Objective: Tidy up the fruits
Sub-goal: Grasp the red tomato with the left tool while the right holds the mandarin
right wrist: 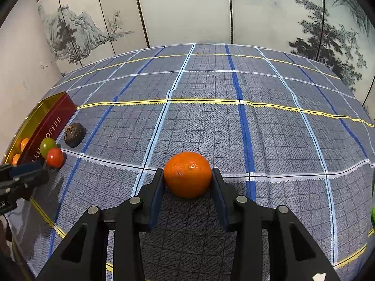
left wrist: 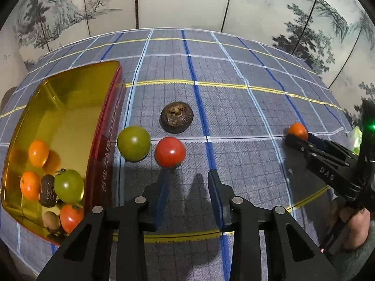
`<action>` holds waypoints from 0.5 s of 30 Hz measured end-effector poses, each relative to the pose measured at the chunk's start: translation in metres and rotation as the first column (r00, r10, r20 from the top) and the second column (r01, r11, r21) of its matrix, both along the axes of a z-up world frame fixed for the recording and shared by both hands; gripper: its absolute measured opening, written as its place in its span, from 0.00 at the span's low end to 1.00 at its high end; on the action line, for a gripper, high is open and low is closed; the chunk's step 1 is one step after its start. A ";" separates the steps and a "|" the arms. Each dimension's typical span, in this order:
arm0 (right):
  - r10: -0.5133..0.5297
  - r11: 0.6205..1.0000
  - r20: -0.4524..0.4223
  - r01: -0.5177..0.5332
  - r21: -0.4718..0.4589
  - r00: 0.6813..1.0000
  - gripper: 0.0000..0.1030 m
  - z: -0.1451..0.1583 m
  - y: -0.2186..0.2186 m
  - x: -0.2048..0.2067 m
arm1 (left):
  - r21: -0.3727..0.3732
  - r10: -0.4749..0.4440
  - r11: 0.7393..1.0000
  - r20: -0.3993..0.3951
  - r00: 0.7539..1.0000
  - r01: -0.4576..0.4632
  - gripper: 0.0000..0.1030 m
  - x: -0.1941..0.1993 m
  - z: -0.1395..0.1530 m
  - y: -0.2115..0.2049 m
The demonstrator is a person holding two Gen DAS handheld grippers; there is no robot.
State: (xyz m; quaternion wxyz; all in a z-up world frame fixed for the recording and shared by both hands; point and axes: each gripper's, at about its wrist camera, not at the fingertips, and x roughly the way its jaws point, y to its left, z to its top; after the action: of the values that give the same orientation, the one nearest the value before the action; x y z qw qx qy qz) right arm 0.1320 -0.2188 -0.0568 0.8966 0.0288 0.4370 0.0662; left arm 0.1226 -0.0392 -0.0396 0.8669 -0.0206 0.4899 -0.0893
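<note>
In the left wrist view we see the left gripper (left wrist: 187,175) with fingers apart and empty just before the red tomato (left wrist: 170,152), while in the right wrist view the right gripper (right wrist: 187,175) is clamped on the orange (right wrist: 187,174) over the tablecloth (right wrist: 281,128).

A home-like room is suggested. A table covered by a blue plaid tablecloth (right wrist: 211,121) is seen, and behind it a folding screen (right wrist: 187,7) painted with ink landscapes.

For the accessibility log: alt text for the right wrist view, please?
The right gripper has its fingers closed on an orange on the plaid tablecloth; far left, a red tin beside loose fruit.
</note>
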 end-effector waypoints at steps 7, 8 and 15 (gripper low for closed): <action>0.000 1.000 0.000 0.000 0.006 1.000 0.37 0.001 -0.001 0.000 | 0.003 0.052 0.999 -0.033 0.998 -0.052 0.32 0.015 -0.012 0.004; 0.000 1.000 0.000 0.000 0.008 1.000 0.37 0.001 -0.001 0.001 | -0.001 0.056 0.998 -0.034 0.998 -0.056 0.32 0.017 -0.013 0.005; 0.000 1.000 0.000 0.000 0.017 1.000 0.37 0.001 -0.003 0.001 | 0.018 0.081 0.997 -0.034 0.996 -0.080 0.32 0.033 -0.018 0.004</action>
State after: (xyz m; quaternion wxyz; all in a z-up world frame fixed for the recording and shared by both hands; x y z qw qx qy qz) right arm 0.1328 -0.2216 -0.0562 0.8963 0.0364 0.4364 0.0699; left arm 0.1558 -0.0349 -0.0580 0.8614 -0.0345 0.5044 -0.0498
